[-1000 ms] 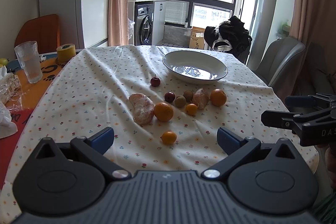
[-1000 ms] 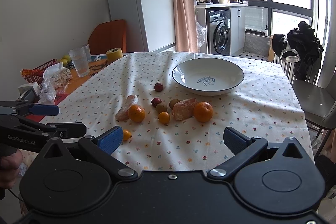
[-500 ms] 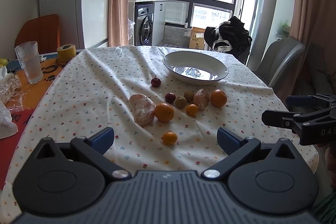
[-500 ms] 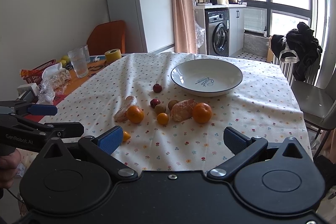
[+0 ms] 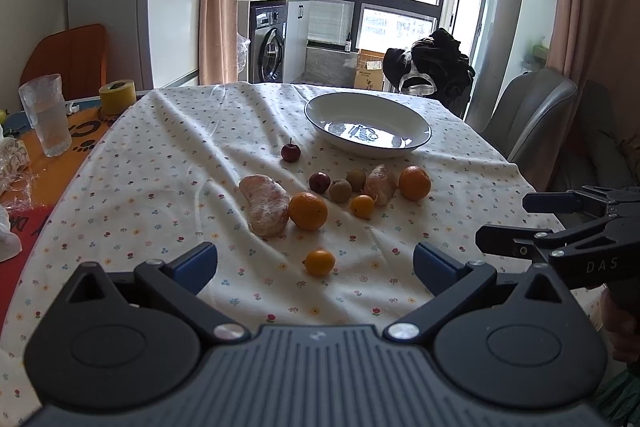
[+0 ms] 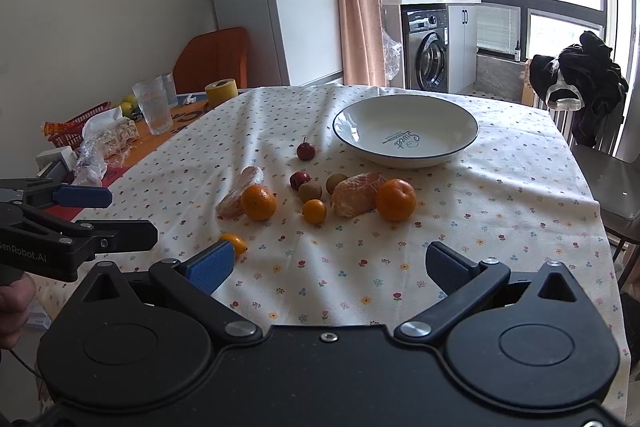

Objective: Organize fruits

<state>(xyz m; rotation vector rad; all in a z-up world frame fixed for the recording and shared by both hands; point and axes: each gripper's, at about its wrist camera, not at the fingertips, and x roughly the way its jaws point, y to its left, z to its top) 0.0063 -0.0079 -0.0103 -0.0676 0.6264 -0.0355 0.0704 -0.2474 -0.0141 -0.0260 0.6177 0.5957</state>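
Note:
A white bowl (image 5: 367,131) (image 6: 404,135) stands empty at the far middle of the flowered tablecloth. In front of it lie several fruits: two oranges (image 5: 308,211) (image 6: 395,199), two peeled citrus pieces (image 5: 265,205) (image 6: 356,194), small dark red fruits (image 5: 290,152), brown kiwi-like ones (image 5: 341,190) and little kumquats (image 5: 320,262) (image 6: 314,211). My left gripper (image 5: 315,262) is open, low over the near cloth, with the nearest kumquat between its fingers' line of sight. My right gripper (image 6: 328,267) is open too, empty, short of the fruits.
A glass (image 5: 45,115) of water, a yellow tape roll (image 5: 117,97) and plastic wrap (image 6: 108,143) sit on the left part of the table. A grey chair (image 5: 532,115) stands at the right edge. Each gripper shows in the other's view at the side.
Both grippers have edged slightly forward toward the fruits. Nothing on the table has moved.

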